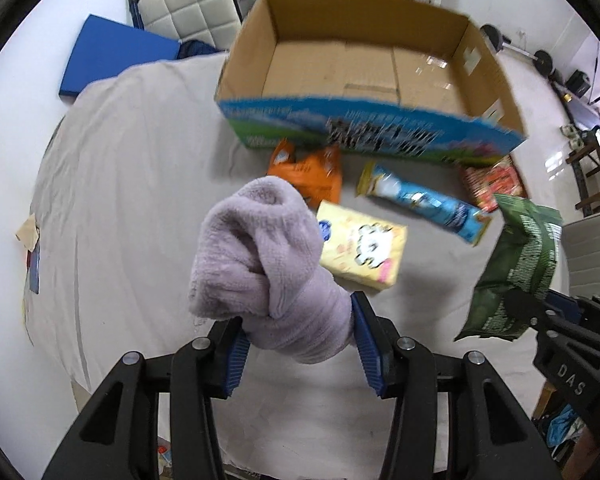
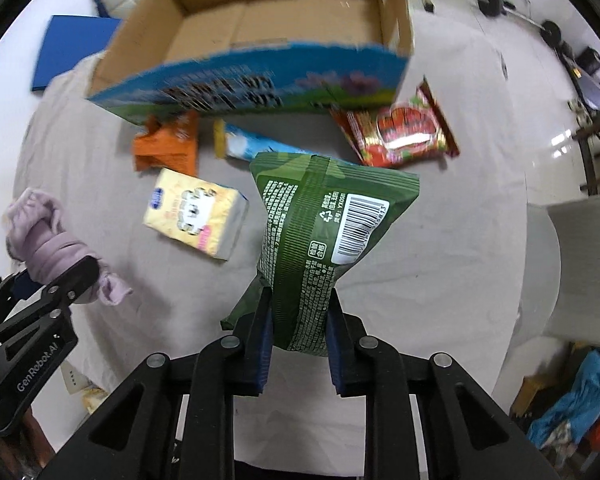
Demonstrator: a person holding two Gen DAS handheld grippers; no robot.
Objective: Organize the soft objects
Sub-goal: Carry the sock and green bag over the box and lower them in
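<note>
Left wrist view, nearest first: the left gripper point(image 1: 300, 336) has its two blue ribbed pads clamped on one bunched lilac towel point(image 1: 260, 260), a fuzzy fleece lump held up off the cloth. Off to its right the right gripper point(image 2: 298, 320) pinches one green snack bag point(image 2: 320, 240) by its lower end; the bag is crinkly printed film, puffed, standing upright, with a white barcode patch on its back seam side. So two grippers, each squeezing one soft thing, both held above the table.

Below them a pale grey tablecloth point(image 1: 120, 200) covers the round table, wrinkled and matte. Four more items lie on it. Closest is one yellow tissue pack point(image 1: 360, 250), a soft rectangular block with a cartoon print. Behind it sits one orange pouch point(image 1: 312, 176), crumpled and glossy, and beside that one long blue wrapper point(image 1: 424, 204) with yellow crimped ends, lying slantwise. Farther right is one red snack packet point(image 2: 400, 132), flat and shiny, tucked near the corner of the box.

Beyond all four stands one open cardboard box point(image 1: 380, 32), plain brown corrugated inside, its near wall printed blue and green with dark lettering. The orange pouch touches that wall.

Past the table, on the floor, lies one flat blue mat point(image 1: 112, 56), and one quilted white chair point(image 1: 188, 8).
</note>
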